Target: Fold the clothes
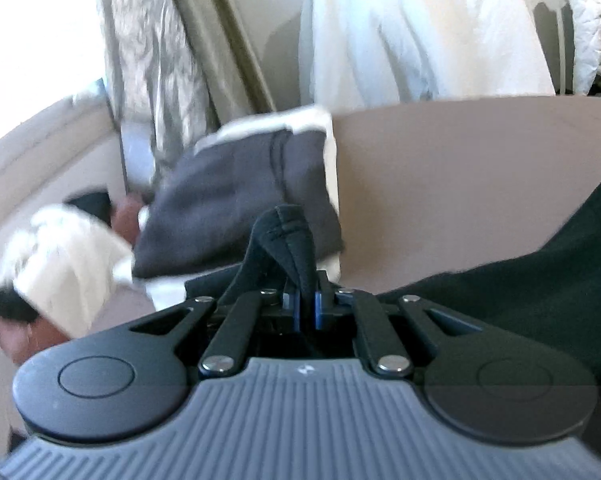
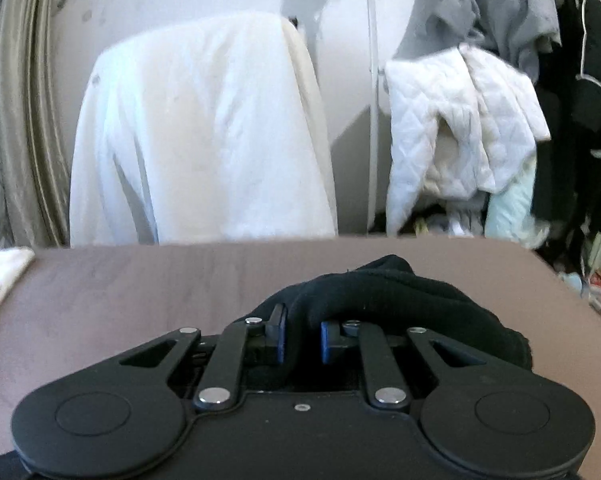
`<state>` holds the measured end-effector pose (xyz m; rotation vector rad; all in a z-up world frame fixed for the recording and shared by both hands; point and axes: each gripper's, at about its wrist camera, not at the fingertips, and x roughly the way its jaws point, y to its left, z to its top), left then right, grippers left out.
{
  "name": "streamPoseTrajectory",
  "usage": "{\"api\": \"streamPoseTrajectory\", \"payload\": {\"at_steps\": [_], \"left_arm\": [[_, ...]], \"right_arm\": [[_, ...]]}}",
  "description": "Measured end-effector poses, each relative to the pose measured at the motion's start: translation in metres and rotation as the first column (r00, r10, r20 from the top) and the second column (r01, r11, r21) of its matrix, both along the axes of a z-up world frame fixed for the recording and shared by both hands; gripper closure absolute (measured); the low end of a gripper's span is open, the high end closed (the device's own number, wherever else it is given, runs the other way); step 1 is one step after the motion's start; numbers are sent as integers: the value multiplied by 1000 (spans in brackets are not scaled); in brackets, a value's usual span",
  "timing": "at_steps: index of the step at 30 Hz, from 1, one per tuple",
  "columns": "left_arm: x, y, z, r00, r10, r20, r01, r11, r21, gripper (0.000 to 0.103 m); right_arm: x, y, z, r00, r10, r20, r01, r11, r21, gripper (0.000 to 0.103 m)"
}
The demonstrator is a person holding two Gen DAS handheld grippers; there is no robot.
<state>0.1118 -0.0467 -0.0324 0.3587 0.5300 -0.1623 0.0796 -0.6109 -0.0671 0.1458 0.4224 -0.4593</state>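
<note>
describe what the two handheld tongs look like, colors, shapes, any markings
Both tongs share one build: matte black linkage bars with silver rivets, two round black discs at the base corners, and blue pads on the fingertips. The left tongs sit on a grey ribbed body with a small white mark. The right tongs have a smooth black body with one small screw.

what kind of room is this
Probably a bedroom or laundry corner at home: a rack of hanging clothes, a white garment draped over something upright, and folded clothes on a brown table.

Black garment [image 1: 540,300], bunched, hemmed edge pinched upright, draped over brown table [image 2: 140,280]
</note>
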Motion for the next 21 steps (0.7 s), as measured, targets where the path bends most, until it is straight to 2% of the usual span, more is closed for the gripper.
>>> {"api": "streamPoseTrajectory", "payload": {"at_steps": [3,5,7,8,10,11,12,13,15,16,17,18,19,21], "left_arm": [[15,-10,16,994,-4,112,-2,999,49,97],[25,-9,32,983,28,182,-33,999,25,97],[37,-6,48,962,64,264,-66,998,-1,97],[45,-8,51,951,72,301,-81,997,17,97],[66,-17,45,938,84,335,-119,989,83,94],[83,-20,34,947,93,309,-134,985,113,83],[98,-22,20,956,110,271,-152,979,139,58],[113,-21,2,967,139,215,-175,972,160,47],[138,-18,-31,973,202,108,-220,957,189,45],[140,-11,-42,968,242,68,-250,953,170,45],[140,-3,-51,961,274,30,-275,952,135,45],[135,7,-55,957,290,-4,-289,955,73,45],[131,17,-59,952,304,-38,-303,953,22,45],[123,32,-63,940,326,-102,-331,943,-32,44]], "right_arm": [[-1,-3,12,1000,13,-7,-13,999,-32,85],[1,-6,19,1000,7,-6,-7,999,-43,86],[8,-11,24,1000,-1,9,2,998,-55,86],[12,-13,29,1000,-8,23,9,998,-54,86],[32,-24,29,1000,-15,20,15,1000,10,82],[47,-31,23,1000,-14,-16,15,998,66,72],[64,-39,12,996,-6,-84,18,990,139,65],[81,-44,-1,986,4,-168,27,983,182,58],[97,-34,-22,957,7,-291,28,993,115,57],[97,-24,-31,948,0,-317,16,999,50,54],[92,-11,-37,947,-5,-321,-1,1000,-21,42],[84,-1,-41,946,0,-326,-20,998,-60,36],[74,6,-46,943,13,-331,-42,996,-81,34],[53,15,-48,941,44,-334,-75,994,-80,34]]}}
